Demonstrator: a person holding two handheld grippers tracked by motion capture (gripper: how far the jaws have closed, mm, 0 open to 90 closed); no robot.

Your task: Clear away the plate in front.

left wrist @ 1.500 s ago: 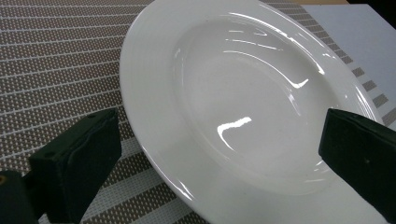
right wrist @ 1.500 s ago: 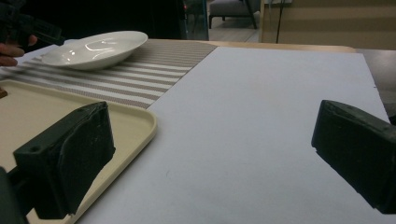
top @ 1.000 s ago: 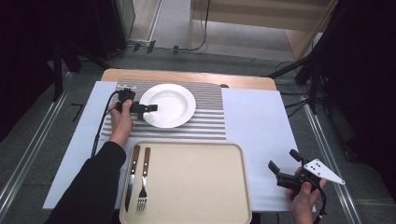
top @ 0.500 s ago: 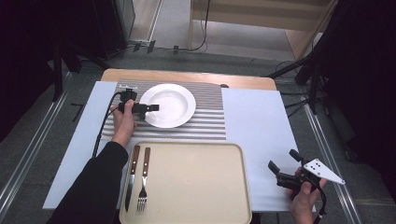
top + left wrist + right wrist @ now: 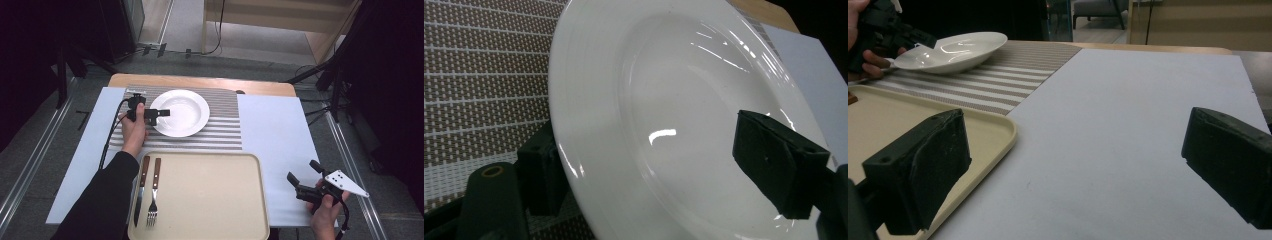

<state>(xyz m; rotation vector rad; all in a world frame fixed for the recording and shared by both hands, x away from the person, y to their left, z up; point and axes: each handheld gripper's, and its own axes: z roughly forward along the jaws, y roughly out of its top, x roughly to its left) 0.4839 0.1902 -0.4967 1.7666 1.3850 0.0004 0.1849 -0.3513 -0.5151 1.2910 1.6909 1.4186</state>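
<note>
- Left gripper (image 5: 159, 114), upper left of the high view: jaws just closed further, straddling the near-left rim of the plate (image 5: 186, 114) — one pad tucked under the rim, the other on the inner slope, seemingly seated on it. Taken at the edge since a wide, shallow dish offers no other hold.
- Plate resting on the striped placemat (image 5: 220, 136) in the upper centre, apparently not yet lifted, well apart from the tray (image 5: 215, 200).
- In the left gripper view, glossy white rim (image 5: 589, 125) running between the two black jaws; slippery glaze, so likely calls for a firm, level pinch.
- Right gripper (image 5: 304, 171), lower right: jaws wide apart, nothing between them, held over the pale sheet (image 5: 275, 130) just right of the tray — probably parked clear of the other arm's path.
- Knife (image 5: 140, 189) and fork (image 5: 154, 194) side by side along the tray's left edge, leaving the broad middle bare — room enough, by the look of it, for the plate.
</note>
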